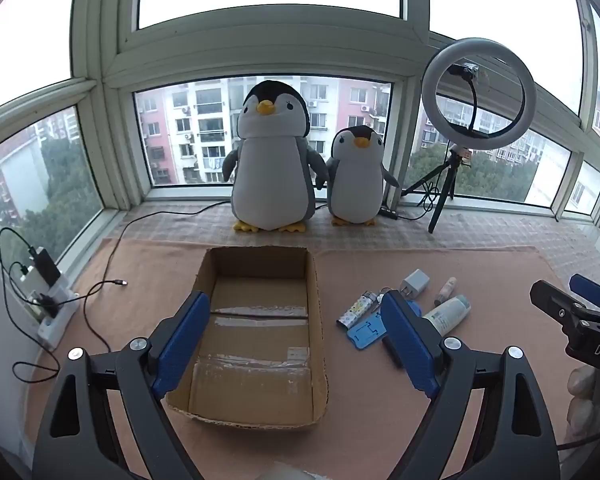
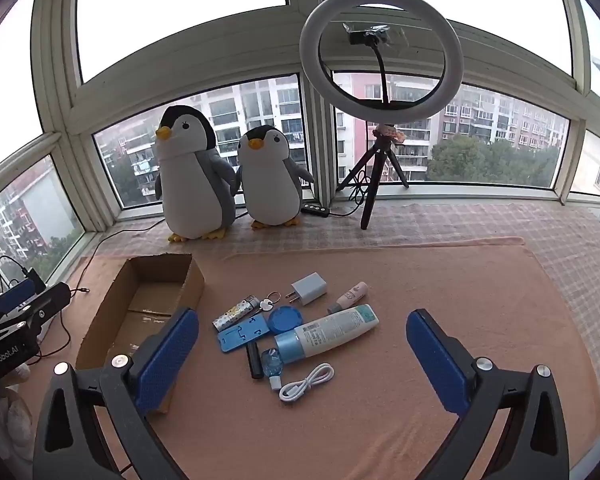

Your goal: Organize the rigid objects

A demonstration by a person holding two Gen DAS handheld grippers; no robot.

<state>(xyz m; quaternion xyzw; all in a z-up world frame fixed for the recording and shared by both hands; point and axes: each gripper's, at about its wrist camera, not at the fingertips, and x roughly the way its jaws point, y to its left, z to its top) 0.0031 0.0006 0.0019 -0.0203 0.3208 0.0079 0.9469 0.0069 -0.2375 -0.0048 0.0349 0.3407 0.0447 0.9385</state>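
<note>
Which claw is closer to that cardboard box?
Left. The left claw hangs open right above the box; the right claw is off to the box's right, open over the small items beside it.

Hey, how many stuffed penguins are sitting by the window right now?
2. The big penguin stands on the checked cloth by the window, behind the cardboard box. The small penguin stands right beside it, towards the ring light. None seems hidden.
</note>
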